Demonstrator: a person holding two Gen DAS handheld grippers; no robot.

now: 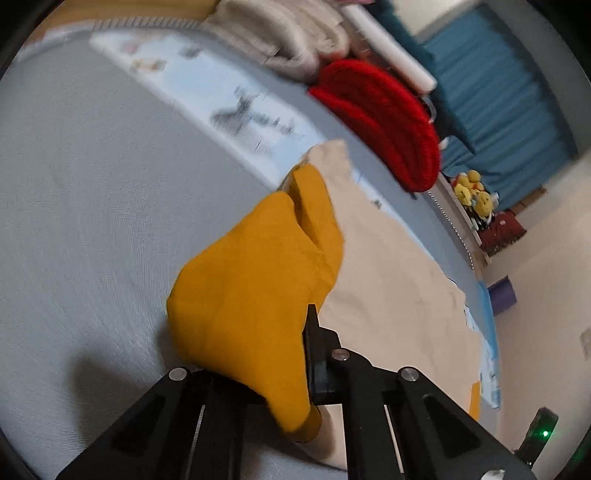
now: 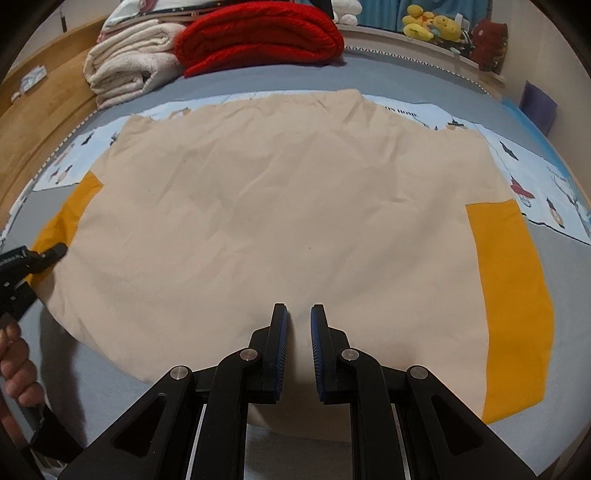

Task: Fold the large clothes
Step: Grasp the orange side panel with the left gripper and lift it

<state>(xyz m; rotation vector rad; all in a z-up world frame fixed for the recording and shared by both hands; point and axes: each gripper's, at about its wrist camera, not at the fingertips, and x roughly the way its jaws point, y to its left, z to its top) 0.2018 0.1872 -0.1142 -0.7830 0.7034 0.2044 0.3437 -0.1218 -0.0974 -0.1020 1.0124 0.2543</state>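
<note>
A large beige shirt point(image 2: 288, 192) with yellow sleeves lies spread flat on the bed. In the left wrist view my left gripper point(image 1: 299, 332) is shut on the bunched left yellow sleeve point(image 1: 251, 288), which is lifted and drapes over one finger, hiding it. From the right wrist view, the left gripper point(image 2: 55, 253) sits at the shirt's left edge on that sleeve point(image 2: 70, 214). My right gripper point(image 2: 299, 325) hovers over the near middle hem, its jaws a narrow gap apart with nothing between them. The right yellow sleeve point(image 2: 513, 295) lies flat.
A folded red blanket point(image 2: 258, 37) and a folded white blanket point(image 2: 129, 62) sit at the far side of the grey bed point(image 1: 74, 184). A patterned light-blue sheet point(image 2: 535, 184) lies under the shirt. Plush toys point(image 2: 432, 24) line a shelf. A person's hand point(image 2: 16, 369) is at the left edge.
</note>
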